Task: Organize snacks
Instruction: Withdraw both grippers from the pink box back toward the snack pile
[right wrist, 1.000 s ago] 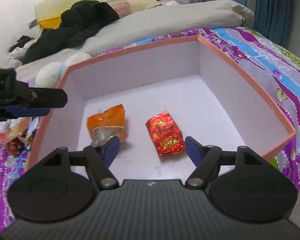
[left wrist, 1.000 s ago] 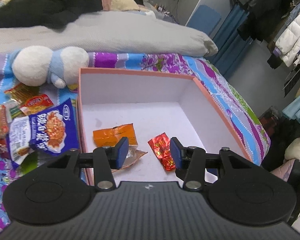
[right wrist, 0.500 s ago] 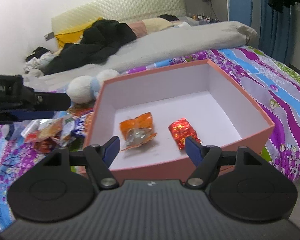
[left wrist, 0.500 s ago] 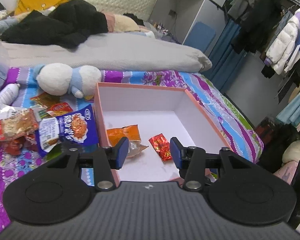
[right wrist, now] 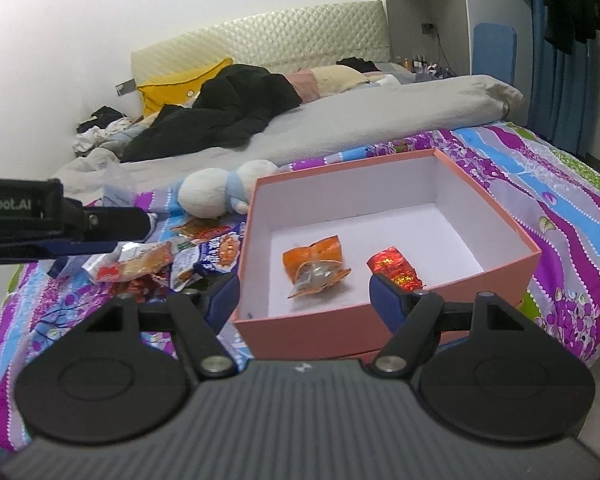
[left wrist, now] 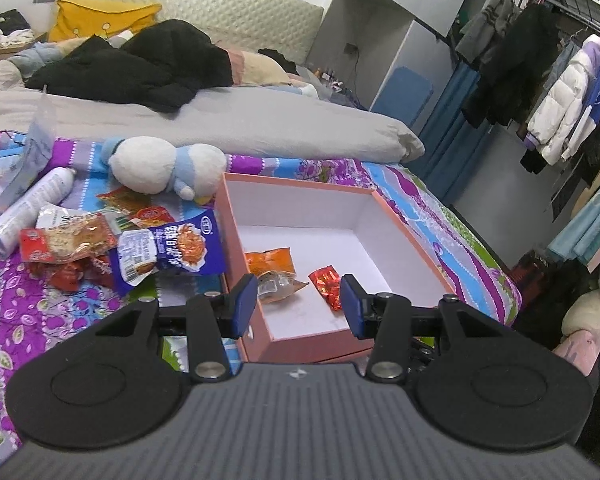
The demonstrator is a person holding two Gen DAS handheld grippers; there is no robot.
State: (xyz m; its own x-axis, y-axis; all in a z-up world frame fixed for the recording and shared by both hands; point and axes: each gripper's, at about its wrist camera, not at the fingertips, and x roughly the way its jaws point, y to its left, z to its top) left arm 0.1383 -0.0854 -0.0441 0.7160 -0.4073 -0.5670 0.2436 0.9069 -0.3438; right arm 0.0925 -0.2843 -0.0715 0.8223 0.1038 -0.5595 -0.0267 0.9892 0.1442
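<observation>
Snacks point(left wrist: 168, 252) beside box point(right wrist: 496, 224); right view alone shows left gripper point(right wrist: 80, 236); both grippers' fingers gape empty.

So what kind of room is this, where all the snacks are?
It looks like a bedroom. The snacks and the pink box sit on a bed with a grey duvet and a padded headboard, and coats hang on a clothes rack beside it.

Even indoor light; fisheye-bent edges
</observation>
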